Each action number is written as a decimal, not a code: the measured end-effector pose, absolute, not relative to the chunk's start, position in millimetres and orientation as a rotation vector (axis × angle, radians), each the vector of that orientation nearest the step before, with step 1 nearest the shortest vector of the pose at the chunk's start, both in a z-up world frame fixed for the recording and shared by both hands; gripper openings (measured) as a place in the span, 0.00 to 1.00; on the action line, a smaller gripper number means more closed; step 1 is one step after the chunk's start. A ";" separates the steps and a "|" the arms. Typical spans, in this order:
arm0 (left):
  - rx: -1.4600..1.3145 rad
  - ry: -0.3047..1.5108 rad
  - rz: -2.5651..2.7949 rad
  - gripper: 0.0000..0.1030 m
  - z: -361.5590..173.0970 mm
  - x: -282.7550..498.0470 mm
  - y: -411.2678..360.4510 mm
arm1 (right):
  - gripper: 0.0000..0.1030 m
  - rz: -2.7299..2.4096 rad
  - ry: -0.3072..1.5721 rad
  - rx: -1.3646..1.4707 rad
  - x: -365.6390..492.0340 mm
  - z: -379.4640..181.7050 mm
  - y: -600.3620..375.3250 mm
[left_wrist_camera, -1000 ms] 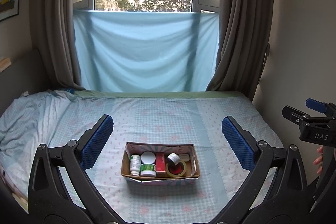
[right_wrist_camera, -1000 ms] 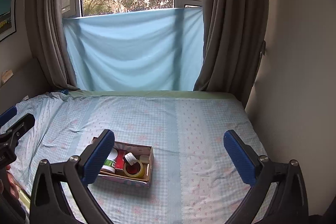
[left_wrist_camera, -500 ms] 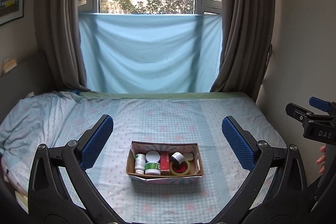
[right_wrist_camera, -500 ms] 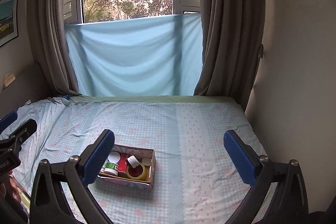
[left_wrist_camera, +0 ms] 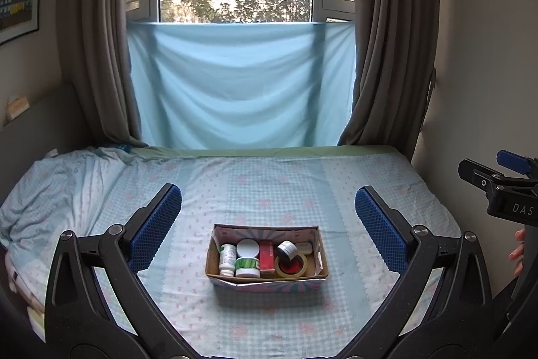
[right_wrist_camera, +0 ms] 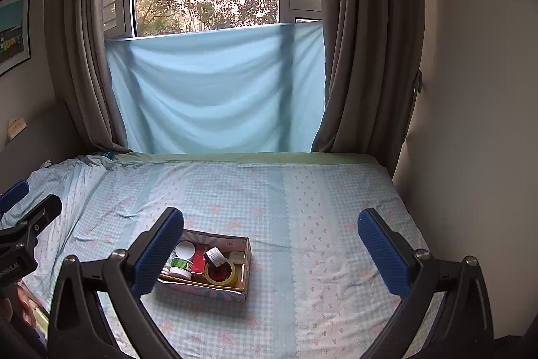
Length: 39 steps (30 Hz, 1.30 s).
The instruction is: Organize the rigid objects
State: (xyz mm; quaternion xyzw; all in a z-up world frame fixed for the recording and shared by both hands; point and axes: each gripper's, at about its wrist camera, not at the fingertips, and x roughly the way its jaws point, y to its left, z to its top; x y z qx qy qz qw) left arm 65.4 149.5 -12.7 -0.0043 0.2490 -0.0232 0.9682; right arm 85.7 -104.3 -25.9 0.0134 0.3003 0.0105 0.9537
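Two tools, left tool (left_wrist_camera: 268, 217) and right tool (right_wrist_camera: 270, 239), are hanging wide apart, holding nothing. Box (left_wrist_camera: 265, 283) is sitting mid-bed (left_wrist_camera: 269, 184), carrying bottle (left_wrist_camera: 227, 259), jars and tape roll (left_wrist_camera: 291, 265). Advice: lower slowly, straddling one item squarely.

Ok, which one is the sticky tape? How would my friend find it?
Look at the bed with the blue checked sheet, then the open cardboard box sitting in its middle. At the box's front right lies the tape roll: a flat yellowish ring showing red through its hole, the only ring among the bottles and jars.
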 end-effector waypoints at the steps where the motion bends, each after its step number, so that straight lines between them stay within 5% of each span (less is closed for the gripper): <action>1: -0.007 0.503 -0.047 1.00 -12.5 65.2 149.2 | 1.00 0.023 0.608 0.029 85.3 -25.3 -105.2; 39: -0.027 0.486 -0.009 1.00 -19.8 74.1 145.0 | 1.00 0.017 0.589 0.031 86.8 -23.8 -105.7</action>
